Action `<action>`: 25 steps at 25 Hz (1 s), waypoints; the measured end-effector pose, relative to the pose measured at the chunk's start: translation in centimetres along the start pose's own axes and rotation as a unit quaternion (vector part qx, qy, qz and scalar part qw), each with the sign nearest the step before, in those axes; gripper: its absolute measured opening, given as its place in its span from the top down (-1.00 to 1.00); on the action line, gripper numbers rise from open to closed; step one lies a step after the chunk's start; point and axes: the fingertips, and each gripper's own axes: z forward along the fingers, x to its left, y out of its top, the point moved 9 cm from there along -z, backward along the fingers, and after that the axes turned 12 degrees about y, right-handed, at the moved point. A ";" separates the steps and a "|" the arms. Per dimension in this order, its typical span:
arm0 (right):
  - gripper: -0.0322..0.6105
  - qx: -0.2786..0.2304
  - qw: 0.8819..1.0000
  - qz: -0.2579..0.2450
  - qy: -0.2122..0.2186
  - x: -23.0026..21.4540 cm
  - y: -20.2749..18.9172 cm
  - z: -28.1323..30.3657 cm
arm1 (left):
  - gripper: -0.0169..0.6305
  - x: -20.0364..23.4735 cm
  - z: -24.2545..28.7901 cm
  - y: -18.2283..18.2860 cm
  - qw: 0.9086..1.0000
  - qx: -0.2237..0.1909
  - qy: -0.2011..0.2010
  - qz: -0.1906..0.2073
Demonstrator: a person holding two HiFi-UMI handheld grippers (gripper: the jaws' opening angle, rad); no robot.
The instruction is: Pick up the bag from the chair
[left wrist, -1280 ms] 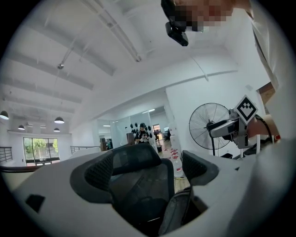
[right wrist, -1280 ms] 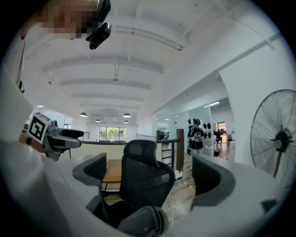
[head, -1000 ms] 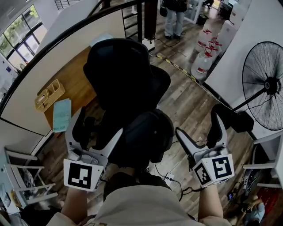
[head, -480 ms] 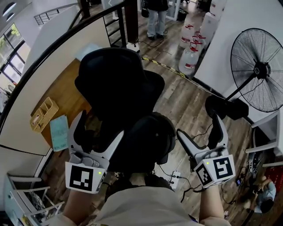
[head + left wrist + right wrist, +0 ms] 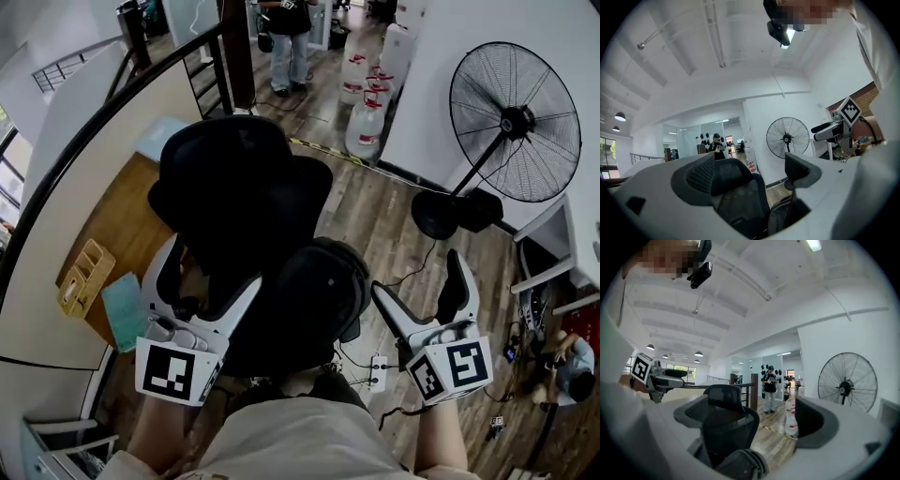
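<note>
A black backpack-like bag (image 5: 314, 298) rests on the seat of a black mesh office chair (image 5: 239, 178). My left gripper (image 5: 208, 278) is held open just left of the bag, over the chair's seat edge. Apart from the bag on its right side, my right gripper (image 5: 419, 283) also stands open above the wood floor. In the left gripper view the chair back (image 5: 738, 190) and the bag (image 5: 783, 219) show low between the spread jaws. The right gripper view has the chair (image 5: 725, 423) and the bag's top (image 5: 743, 466) at the bottom. Neither gripper touches the bag.
A large pedestal fan (image 5: 511, 122) stands to the right, its cable and a power strip (image 5: 378, 370) on the floor by the bag. Water bottles (image 5: 367, 103) and a standing person (image 5: 284, 37) are farther back. A wooden desk (image 5: 112, 234) lies left, behind a dark railing (image 5: 94, 127).
The head view has shifted, so the fan and bottles now sit further left and higher. Both grippers stay open in about the same places on either side of the bag.
</note>
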 end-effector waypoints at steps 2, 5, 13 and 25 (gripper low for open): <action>-0.94 -0.002 1.000 -0.001 -0.008 0.2 0.0 -0.5 | -0.44 -0.2 0.2 0.0 1.000 0.006 -0.010 -0.001; -0.94 -0.002 1.000 0.003 -0.011 -0.1 -0.2 -1.1 | -0.44 -0.6 0.5 0.0 1.000 0.011 -0.016 -0.006; -0.94 0.003 1.000 0.005 -0.002 -2.3 -0.7 0.0 | -0.44 -2.0 3.3 -0.4 0.999 0.003 -0.034 -0.009; -0.94 0.076 0.996 0.043 0.019 -5.5 -8.4 5.4 | -0.43 -4.5 12.6 -10.2 0.982 0.109 -0.127 -0.088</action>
